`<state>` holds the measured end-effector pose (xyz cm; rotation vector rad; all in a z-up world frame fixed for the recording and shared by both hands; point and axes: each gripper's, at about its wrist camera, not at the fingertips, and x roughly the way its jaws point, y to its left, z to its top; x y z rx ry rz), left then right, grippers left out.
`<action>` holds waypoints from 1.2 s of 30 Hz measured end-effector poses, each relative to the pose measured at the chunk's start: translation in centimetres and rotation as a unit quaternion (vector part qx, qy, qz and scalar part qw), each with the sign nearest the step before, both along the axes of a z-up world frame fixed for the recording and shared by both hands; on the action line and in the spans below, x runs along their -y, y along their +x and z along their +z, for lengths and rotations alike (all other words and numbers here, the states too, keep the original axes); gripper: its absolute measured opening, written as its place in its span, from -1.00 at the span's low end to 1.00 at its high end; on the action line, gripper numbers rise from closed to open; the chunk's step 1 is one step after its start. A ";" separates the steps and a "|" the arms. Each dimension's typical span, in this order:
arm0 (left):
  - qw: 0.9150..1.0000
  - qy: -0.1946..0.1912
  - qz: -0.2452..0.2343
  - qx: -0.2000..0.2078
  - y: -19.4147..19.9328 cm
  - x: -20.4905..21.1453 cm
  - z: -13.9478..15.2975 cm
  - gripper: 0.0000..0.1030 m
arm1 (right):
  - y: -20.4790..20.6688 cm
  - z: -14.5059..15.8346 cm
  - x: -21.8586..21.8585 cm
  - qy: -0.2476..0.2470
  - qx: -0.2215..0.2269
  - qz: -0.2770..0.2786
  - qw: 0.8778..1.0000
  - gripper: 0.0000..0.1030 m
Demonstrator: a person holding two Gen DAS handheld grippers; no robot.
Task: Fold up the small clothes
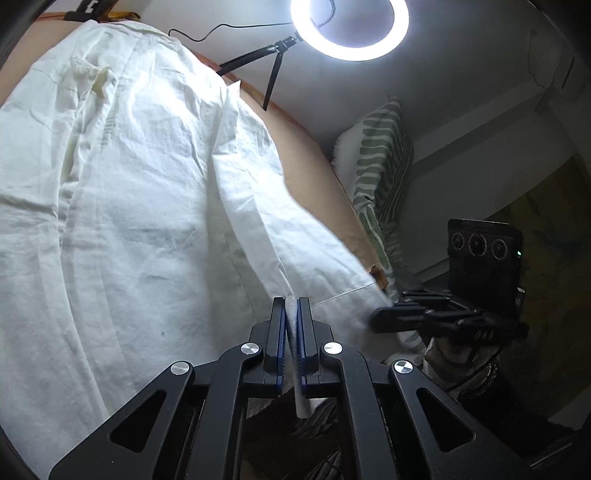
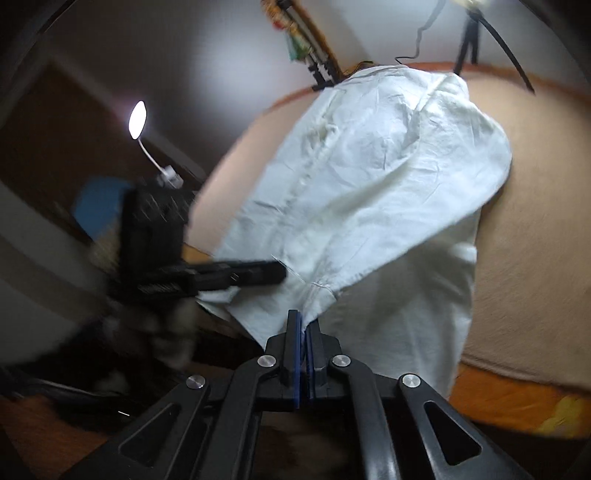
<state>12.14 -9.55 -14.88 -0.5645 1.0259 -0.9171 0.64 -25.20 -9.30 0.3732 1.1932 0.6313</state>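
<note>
Between the blue pads of the left gripper (image 1: pixel 291 302) a folded edge of the white shirt (image 1: pixel 140 206) was pinched, the jaws nearly closed with only the cloth's thickness keeping them apart; a narrow strip of the fabric ran down through the gap and showed below it. The right gripper (image 2: pixel 303 320) likewise stood closed on a gathered corner of the same shirt (image 2: pixel 376 177), its pads pressed onto the cloth. Each gripper appeared in the other's view, at the shirt's near edge: the right one (image 1: pixel 436 314) with its camera block just beside the cloth, the left one (image 2: pixel 229 277) blurred.

Outward from the jaws, the shirt lay spread and wrinkled over a tan cushioned surface (image 1: pixel 314 166), with one flap doubled back across the body in the right wrist view. Beyond it a lit ring light (image 1: pixel 349 26) stood on a small tripod, its cable trailing along the wall. A green-and-white striped pillow (image 1: pixel 380 173) leaned at the surface's side.

The right wrist view was smeared, so the dark shapes at its left, under a small lit lamp (image 2: pixel 137 120), could not be made out. No containers showed.
</note>
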 end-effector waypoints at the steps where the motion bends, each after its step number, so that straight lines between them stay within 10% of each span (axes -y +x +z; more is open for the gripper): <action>1: 1.000 0.002 -0.001 -0.004 -0.1 -0.1 -0.3 -0.92 | -0.2 -0.3 0.6 0.021 -0.013 -0.008 1.000 -1.00; 9: 0.998 0.045 -0.015 -0.036 -1.0 1.2 -3.6 -0.92 | -0.7 -4.6 1.8 -0.114 -0.096 -0.016 0.989 -0.89; 14: 0.997 0.067 -0.022 -0.014 -1.9 1.5 -3.4 -0.93 | 0.5 -1.4 2.7 -0.128 -0.034 -0.022 0.991 -0.41; 25: 0.992 0.117 -0.017 0.039 -2.4 2.9 -3.1 -0.93 | 16.8 0.6 1.1 -0.179 0.030 -0.060 0.982 -0.28; 30: 0.992 0.119 -0.018 0.046 -2.5 3.9 -3.0 -0.93 | 23.6 -3.1 -0.8 -0.200 -0.006 -0.075 0.977 -0.39; 36: 0.994 0.104 -0.018 0.029 -2.9 2.7 -3.6 -0.93 | 25.9 -5.9 -3.6 -0.232 -0.021 -0.054 0.971 -0.98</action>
